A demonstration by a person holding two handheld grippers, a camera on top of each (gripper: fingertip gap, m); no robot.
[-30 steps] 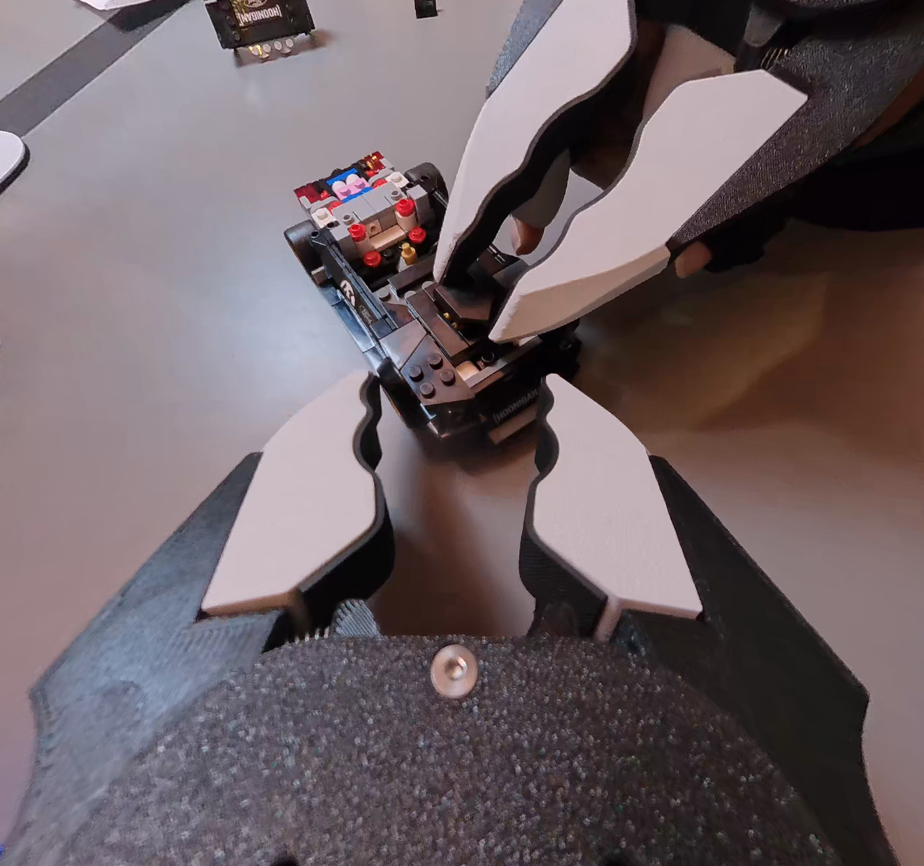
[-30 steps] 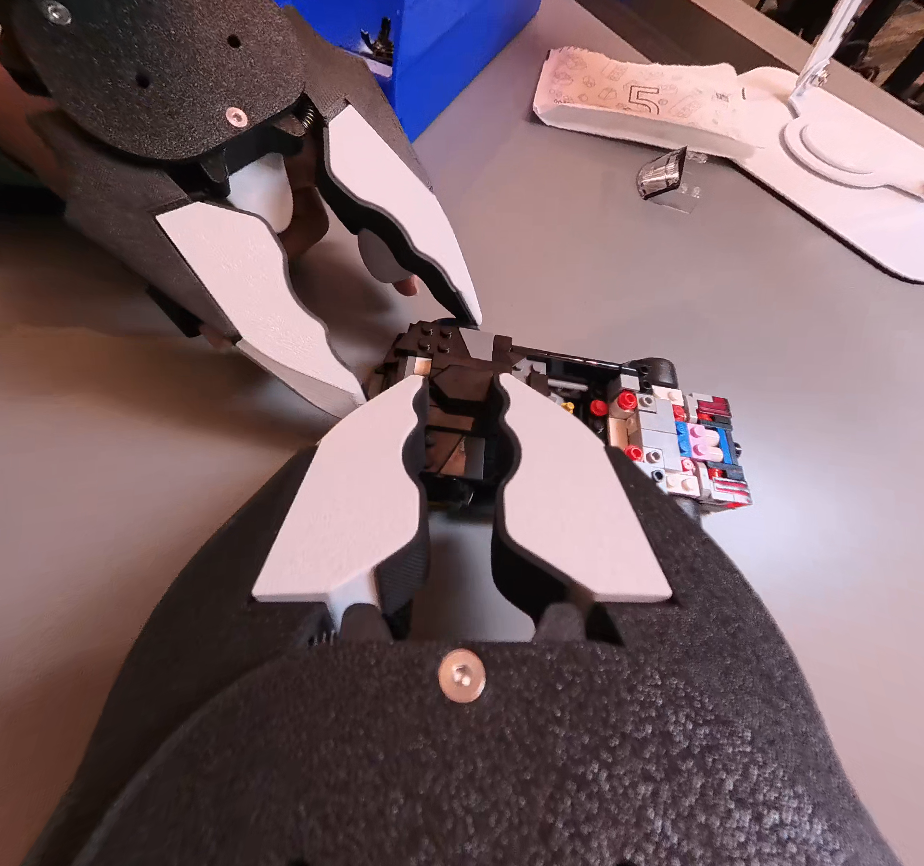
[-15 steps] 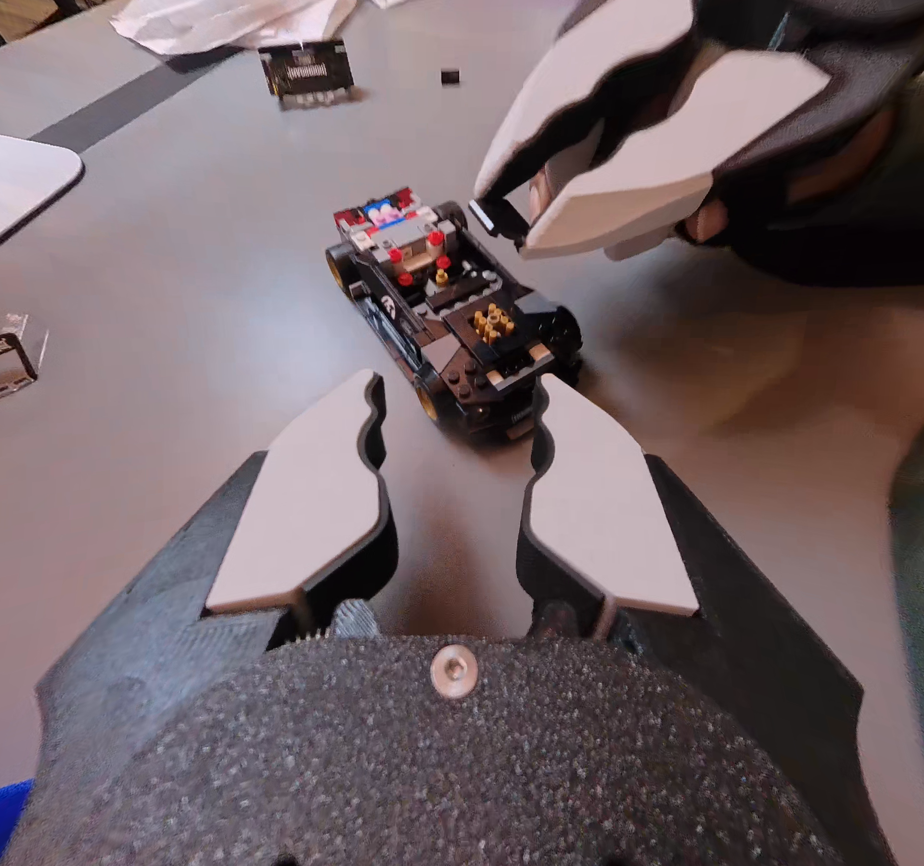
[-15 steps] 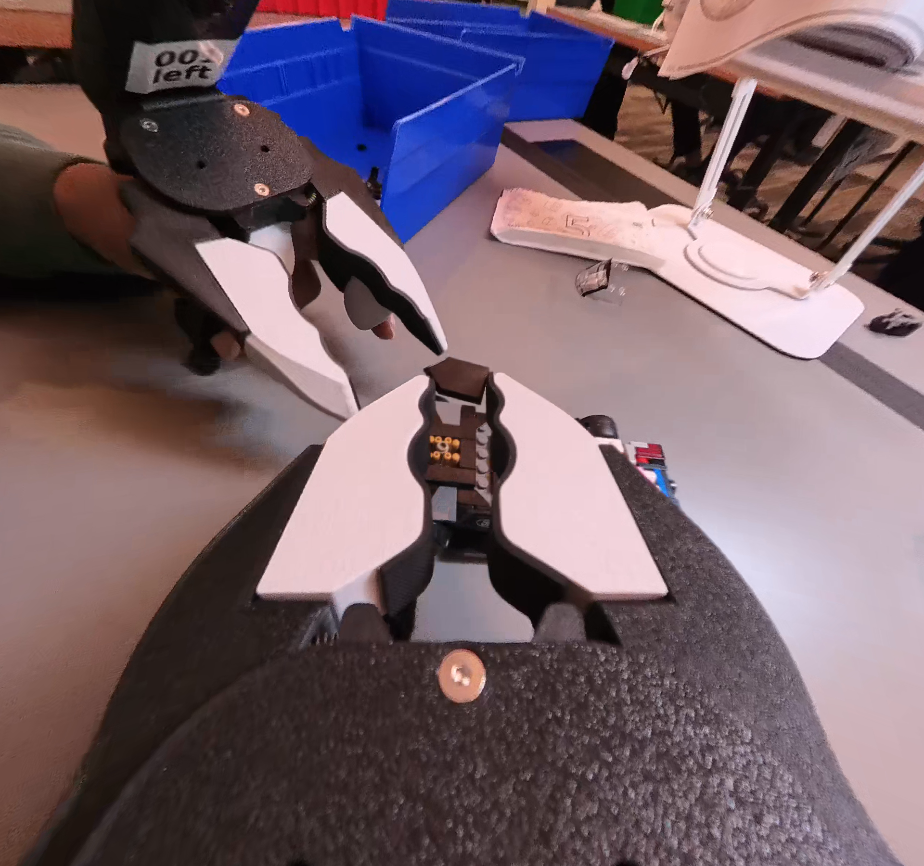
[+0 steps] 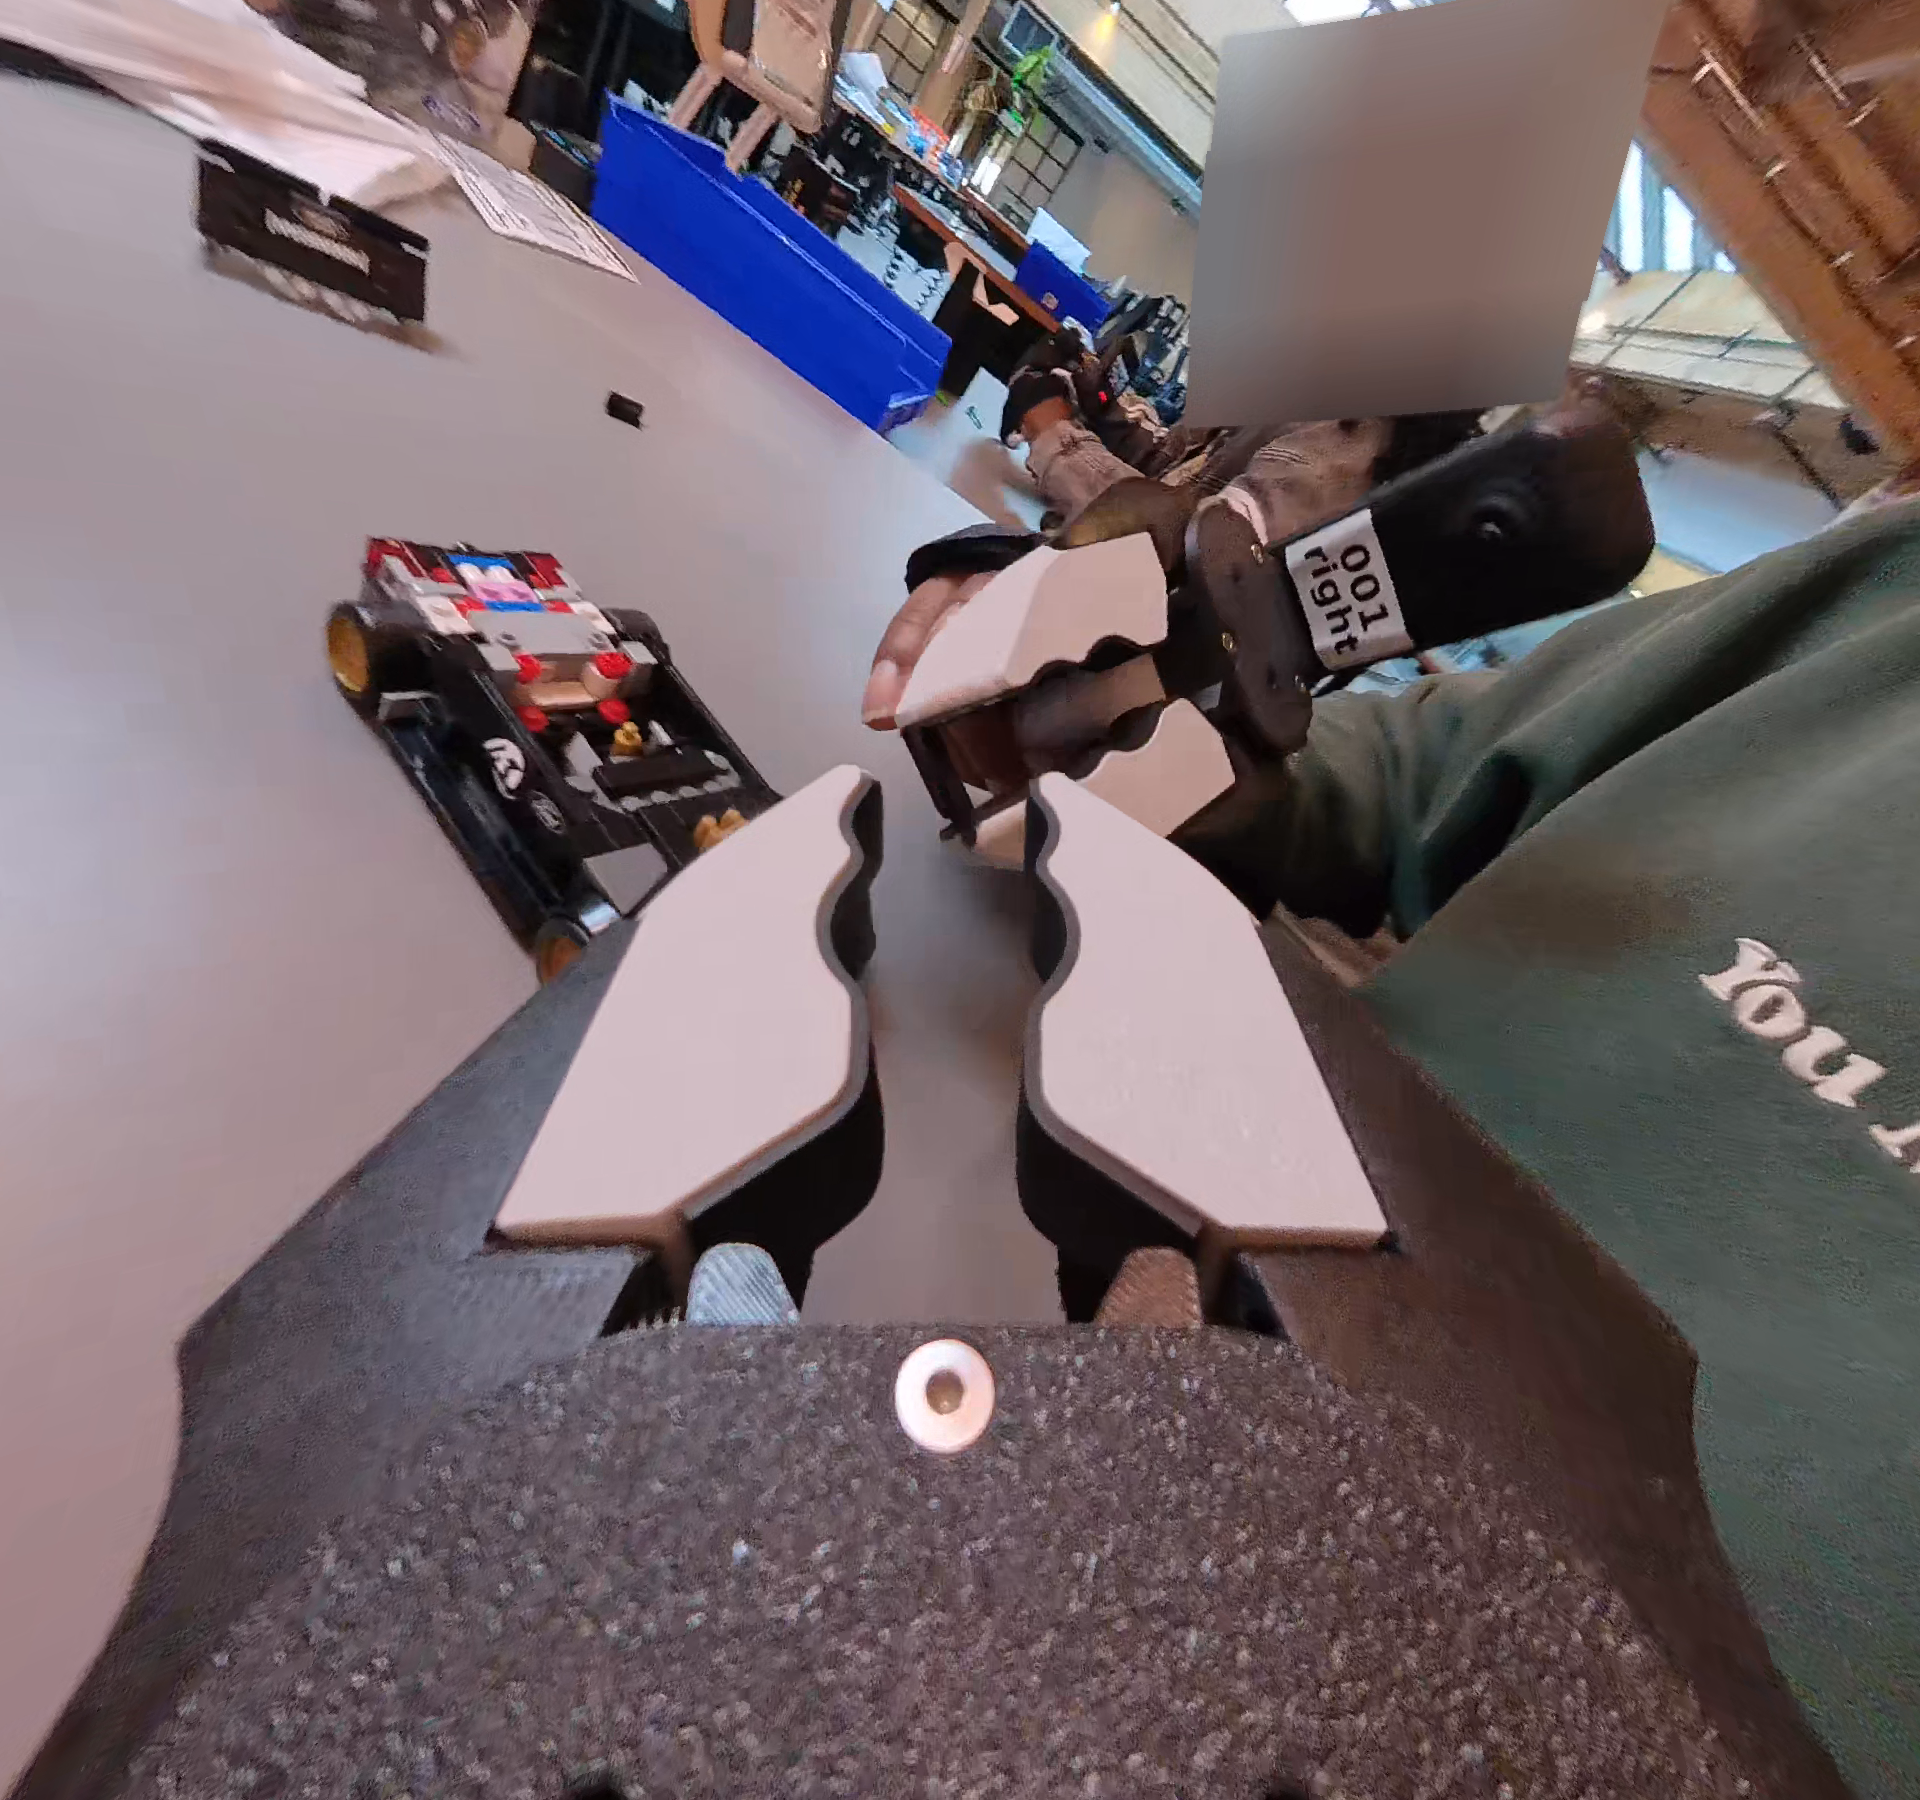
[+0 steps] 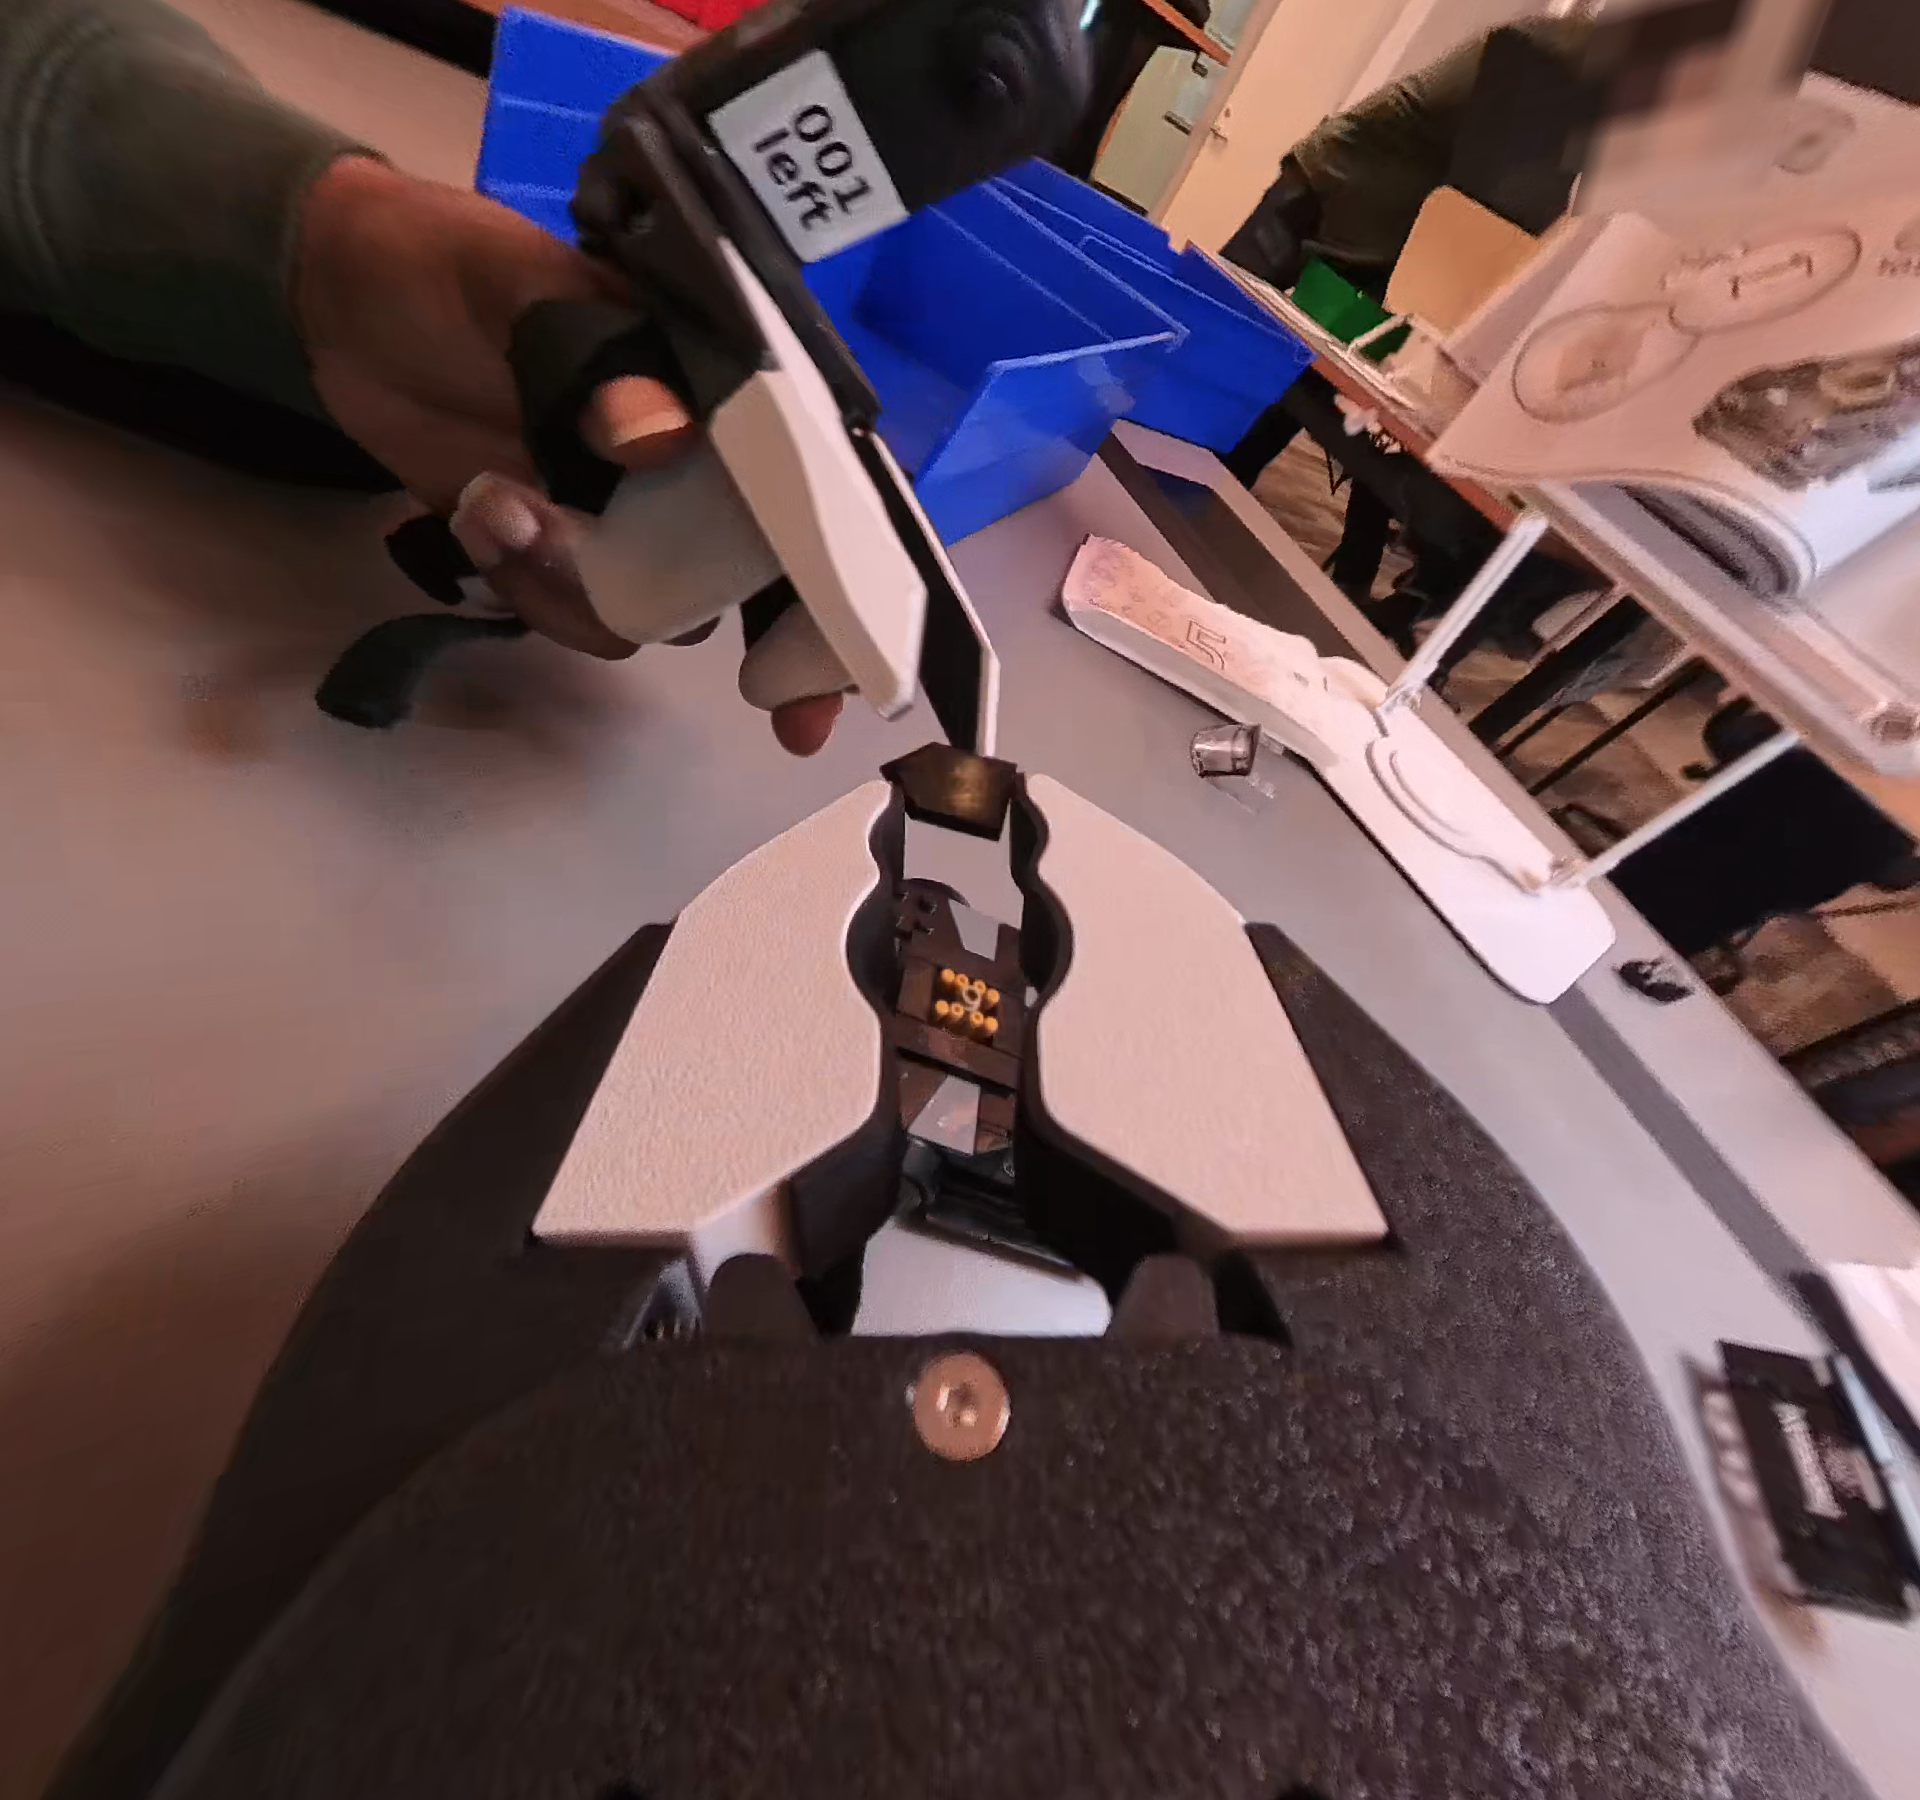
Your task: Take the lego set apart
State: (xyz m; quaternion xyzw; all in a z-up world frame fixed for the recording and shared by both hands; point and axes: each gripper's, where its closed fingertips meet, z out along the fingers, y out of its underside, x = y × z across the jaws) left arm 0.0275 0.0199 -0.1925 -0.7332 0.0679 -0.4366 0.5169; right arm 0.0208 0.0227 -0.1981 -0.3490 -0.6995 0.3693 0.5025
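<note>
The lego car, black with grey, red and blue bricks on top, stands on the grey table. In the right wrist view it shows below, through the finger gap. My right gripper is shut on a flat black lego piece and holds it above the car. The right gripper and its piece also show in the left wrist view. My left gripper is open and empty, jaws fairly narrow, its tips just short of the piece. The left gripper points down at the piece from above.
Blue bins stand at the table's far side. A white paper bag, a white stand base and a small clear piece lie to the right. A black printed plate and a tiny black piece lie beyond the car. The grippers are tip to tip, or close to it.
My right gripper pulled the black piece off the car and lifted it. My left gripper rose, tilted toward the right gripper, and its jaws narrowed.
</note>
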